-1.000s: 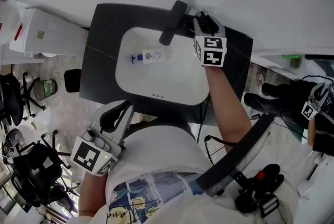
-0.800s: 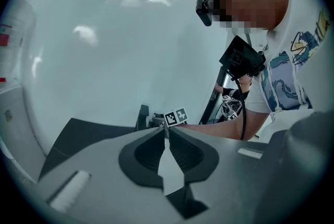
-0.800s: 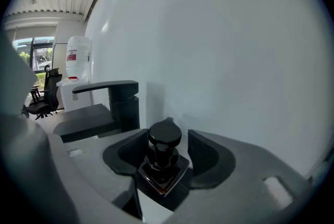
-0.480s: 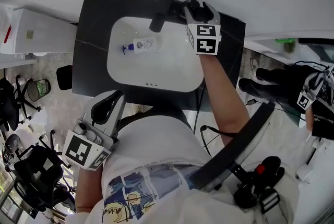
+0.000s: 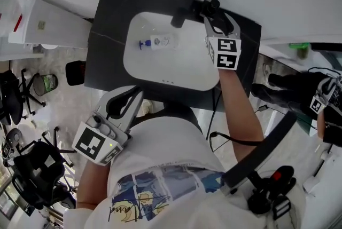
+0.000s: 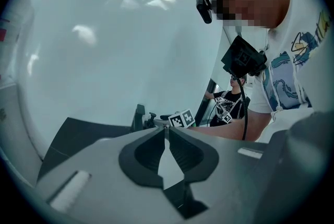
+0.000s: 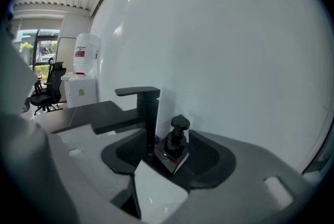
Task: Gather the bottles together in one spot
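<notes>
Bottles: two showing, well apart from each other.
Clear bottle [image 5: 158, 41]: one, with a blue cap. It's lying on its side in the white sink [image 5: 181, 70], cap pointing toward the head view's left.
Black pump bottle [image 7: 175, 145]: one, square-bodied. It's standing upright on the black countertop [image 5: 104, 46], just beside the faucet's base.
Faucet [image 7: 142, 108]: one, black, with its spout reaching out over the basin.
Right gripper [image 5: 215, 15]: reaching in at the back of the counter next to the faucet. Its jaws are standing spread wide with the black pump bottle sitting between them. The pads aren't pressing on it, and a gap is showing on each side.
Left gripper [image 6: 166, 131]: hanging low by the person's torso, off the counter. Its jaws are pressed together, tips touching, and it's carrying nothing.
Water dispenser [image 7: 83, 69]: one, white, with a jug on top, standing past the counter's far end in the right gripper view.
Office chair [image 7: 49, 87]: one black chair showing beyond the dispenser. More dark chairs are sitting on the floor in the head view, but I can't tell how many.
Second person [image 6: 229, 105]: one, in a dark shirt, sitting off to the right side.
</notes>
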